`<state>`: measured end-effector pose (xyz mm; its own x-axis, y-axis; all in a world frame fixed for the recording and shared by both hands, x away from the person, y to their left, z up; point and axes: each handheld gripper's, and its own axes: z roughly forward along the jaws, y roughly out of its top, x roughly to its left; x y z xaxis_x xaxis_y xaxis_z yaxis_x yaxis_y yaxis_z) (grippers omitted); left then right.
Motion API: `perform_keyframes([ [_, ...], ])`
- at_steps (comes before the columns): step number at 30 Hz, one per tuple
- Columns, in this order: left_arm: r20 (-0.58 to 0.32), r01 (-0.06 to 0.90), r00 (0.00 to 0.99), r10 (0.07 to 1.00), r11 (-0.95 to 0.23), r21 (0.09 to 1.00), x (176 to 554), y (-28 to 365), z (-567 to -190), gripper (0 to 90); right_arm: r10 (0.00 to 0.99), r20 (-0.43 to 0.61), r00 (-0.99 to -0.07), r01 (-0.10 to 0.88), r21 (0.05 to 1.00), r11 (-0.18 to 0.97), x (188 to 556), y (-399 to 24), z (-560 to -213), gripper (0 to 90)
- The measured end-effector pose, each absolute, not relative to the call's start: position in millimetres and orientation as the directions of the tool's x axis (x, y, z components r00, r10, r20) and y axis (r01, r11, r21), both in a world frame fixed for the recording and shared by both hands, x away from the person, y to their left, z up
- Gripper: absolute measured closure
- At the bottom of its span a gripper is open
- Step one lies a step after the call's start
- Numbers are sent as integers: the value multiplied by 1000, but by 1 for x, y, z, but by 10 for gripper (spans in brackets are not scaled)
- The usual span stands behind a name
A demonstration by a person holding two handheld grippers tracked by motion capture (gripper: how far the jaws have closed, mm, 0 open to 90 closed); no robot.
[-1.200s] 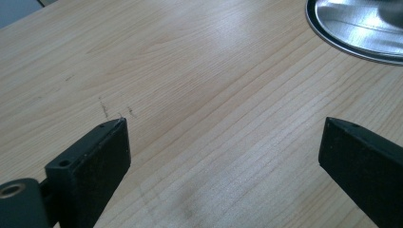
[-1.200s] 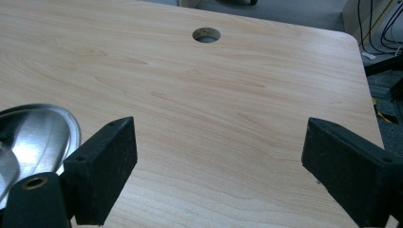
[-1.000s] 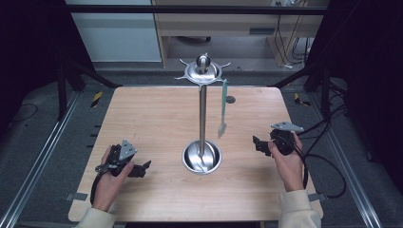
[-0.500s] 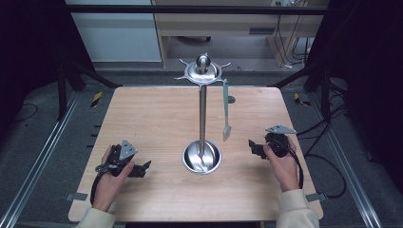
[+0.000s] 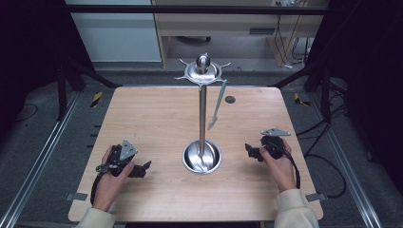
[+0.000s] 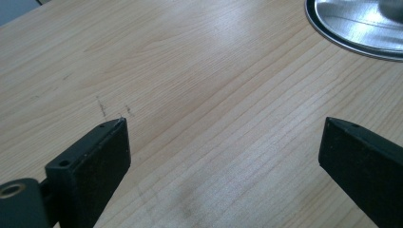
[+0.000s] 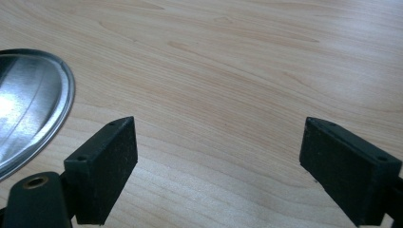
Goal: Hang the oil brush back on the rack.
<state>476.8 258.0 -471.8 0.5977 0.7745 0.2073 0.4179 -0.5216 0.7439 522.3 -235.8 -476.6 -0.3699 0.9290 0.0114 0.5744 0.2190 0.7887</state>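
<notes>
So I'm sitting with both sets of tongs, the left tongs and the right tongs, spread wide and holding nothing, resting low on the bench on either side of the metal stand. The one pale green utensil is hanging from the top ring, well apart from both. I'm guessing nothing's really started yet, the whole reach and grab is left.
</notes>
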Motion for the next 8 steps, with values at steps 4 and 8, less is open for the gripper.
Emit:
perform_keyframes([
  [4,209,418,596,775,-521,744,477,258,-472,30,926,16,-376,578,786,221,522,-235,-478,128],
  [8,207,418,595,777,-519,746,477,258,-472,30,927,17,-375,577,787,219,523,-235,-478,128],
])
